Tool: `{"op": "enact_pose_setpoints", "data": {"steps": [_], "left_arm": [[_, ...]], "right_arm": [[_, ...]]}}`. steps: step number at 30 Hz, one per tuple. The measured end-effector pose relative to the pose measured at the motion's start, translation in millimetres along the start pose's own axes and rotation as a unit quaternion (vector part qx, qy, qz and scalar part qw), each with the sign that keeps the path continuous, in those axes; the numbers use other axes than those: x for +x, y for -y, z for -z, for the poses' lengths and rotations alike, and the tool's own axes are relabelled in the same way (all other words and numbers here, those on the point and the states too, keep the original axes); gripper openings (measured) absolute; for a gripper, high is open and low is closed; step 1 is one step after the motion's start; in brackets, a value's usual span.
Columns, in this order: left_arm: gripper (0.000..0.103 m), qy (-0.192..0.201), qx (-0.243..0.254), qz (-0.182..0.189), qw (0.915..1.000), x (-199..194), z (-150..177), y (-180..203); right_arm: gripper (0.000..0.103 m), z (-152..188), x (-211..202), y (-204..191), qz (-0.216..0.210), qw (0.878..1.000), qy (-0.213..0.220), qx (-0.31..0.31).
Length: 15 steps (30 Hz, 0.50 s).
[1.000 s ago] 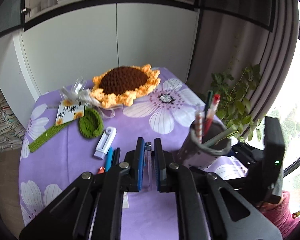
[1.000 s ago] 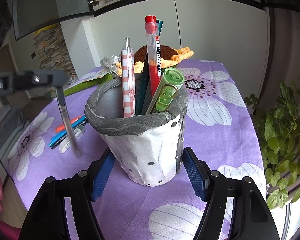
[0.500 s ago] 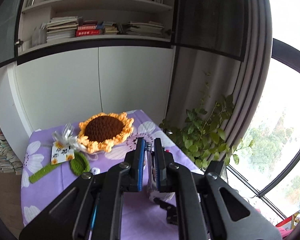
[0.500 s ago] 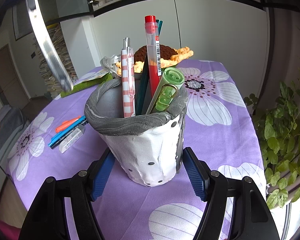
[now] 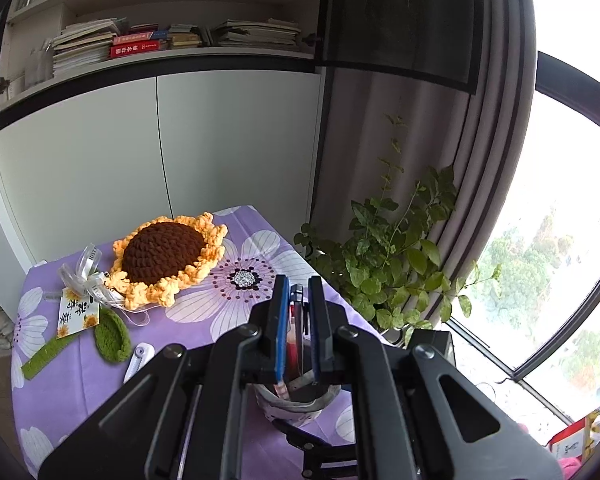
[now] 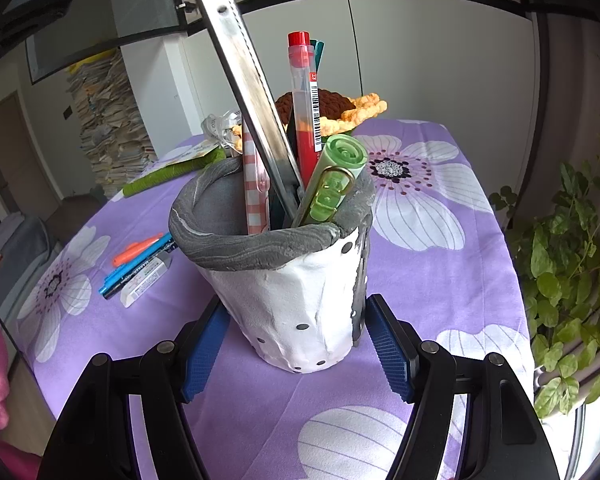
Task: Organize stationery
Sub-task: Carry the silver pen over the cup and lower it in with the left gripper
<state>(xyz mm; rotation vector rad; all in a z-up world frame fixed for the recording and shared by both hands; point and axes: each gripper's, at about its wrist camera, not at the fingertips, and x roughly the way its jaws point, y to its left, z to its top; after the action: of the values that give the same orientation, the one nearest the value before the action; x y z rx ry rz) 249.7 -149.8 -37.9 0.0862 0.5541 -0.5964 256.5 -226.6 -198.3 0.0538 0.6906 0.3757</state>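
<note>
Now entering the pen holder [image 6: 284, 276]: metal utility knife [image 6: 248, 84], tip newly inside, pinched by left hand-held gripper [image 5: 298, 320] above. Right hand-held gripper [image 6: 296, 344] clamps the holder's base. Left of the holder, on the worktop [image 6: 420, 280]: pens [image 6: 138, 260], eraser [image 6: 146, 282], unsorted.

Left gripper [image 5: 298, 312] pinched nearly closed, angled downward; right gripper [image 6: 298, 344] spread wide, angled downward.
</note>
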Motion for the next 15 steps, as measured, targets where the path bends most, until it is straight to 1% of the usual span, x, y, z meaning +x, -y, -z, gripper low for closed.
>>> {"op": "enact_pose_setpoints", "data": {"steps": [4, 10, 15], "left_arm": [[0.008, 0.0, 0.022, -0.011, 0.9997, 8, 7, 3], [0.008, -0.038, 0.029, -0.004, 0.9988, 26, 22, 2], [0.01, -0.057, 0.01, 0.011, 0.9983, 31, 26, -5]], "right_arm": [[0.071, 0, 0, 0, 0.0, 1.0, 0.0, 0.0], [0.071, 0, 0, -1, 0.001, 1.0, 0.0, -0.001], [0.071, 0, 0, -1, 0.002, 1.0, -0.001, -0.002]]}}
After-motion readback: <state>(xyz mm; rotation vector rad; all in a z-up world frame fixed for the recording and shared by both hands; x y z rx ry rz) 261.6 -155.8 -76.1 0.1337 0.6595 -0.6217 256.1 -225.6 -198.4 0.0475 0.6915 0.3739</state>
